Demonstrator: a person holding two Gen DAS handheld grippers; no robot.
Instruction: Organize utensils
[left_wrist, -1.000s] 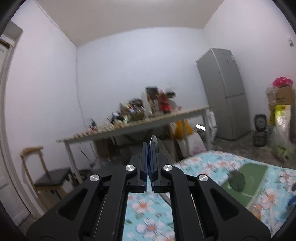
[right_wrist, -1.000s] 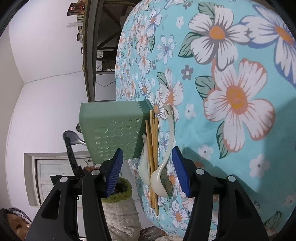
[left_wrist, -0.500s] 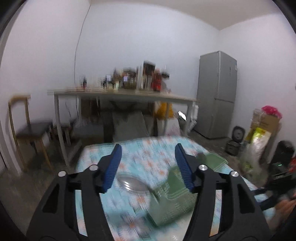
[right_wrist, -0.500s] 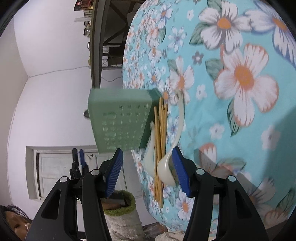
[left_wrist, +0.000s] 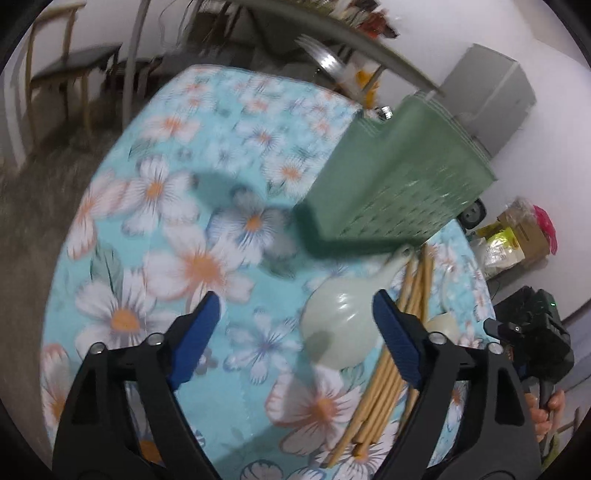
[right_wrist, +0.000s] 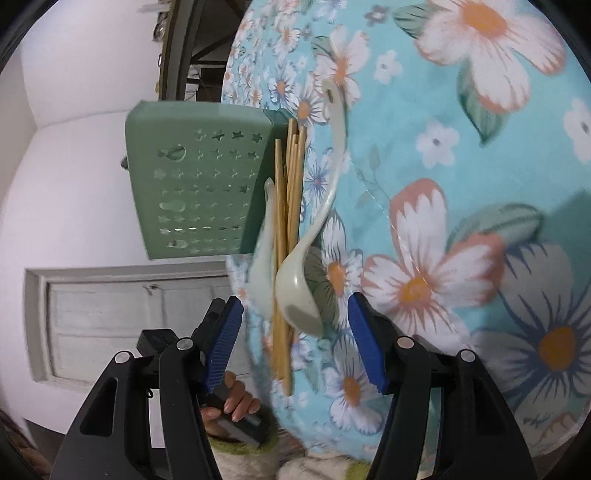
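A green perforated utensil holder (left_wrist: 402, 181) stands on the floral tablecloth (left_wrist: 177, 236); it also shows in the right wrist view (right_wrist: 199, 184). A metal utensil (left_wrist: 325, 55) sticks out of its top. Beside it lie a pale ceramic spoon (left_wrist: 343, 325), a bundle of bamboo chopsticks (left_wrist: 391, 365) and a second pale spoon (left_wrist: 445, 325). In the right wrist view the spoons (right_wrist: 299, 288) and chopsticks (right_wrist: 288, 221) lie just ahead of the fingers. My left gripper (left_wrist: 291, 332) is open and empty above the near spoon. My right gripper (right_wrist: 295, 332) is open and empty.
A wooden chair (left_wrist: 55, 74) and a long table stand beyond the cloth's far edge. A grey fridge (left_wrist: 491, 88) stands at the back right, with bags and boxes (left_wrist: 517, 236) beside it. The cloth's edge drops off near the chopsticks (right_wrist: 258, 332).
My left gripper opened, a metal utensil now stands in the holder, and the gripper tilted down toward the near spoon. My right gripper moved closer to the spoons and chopsticks, staying open.
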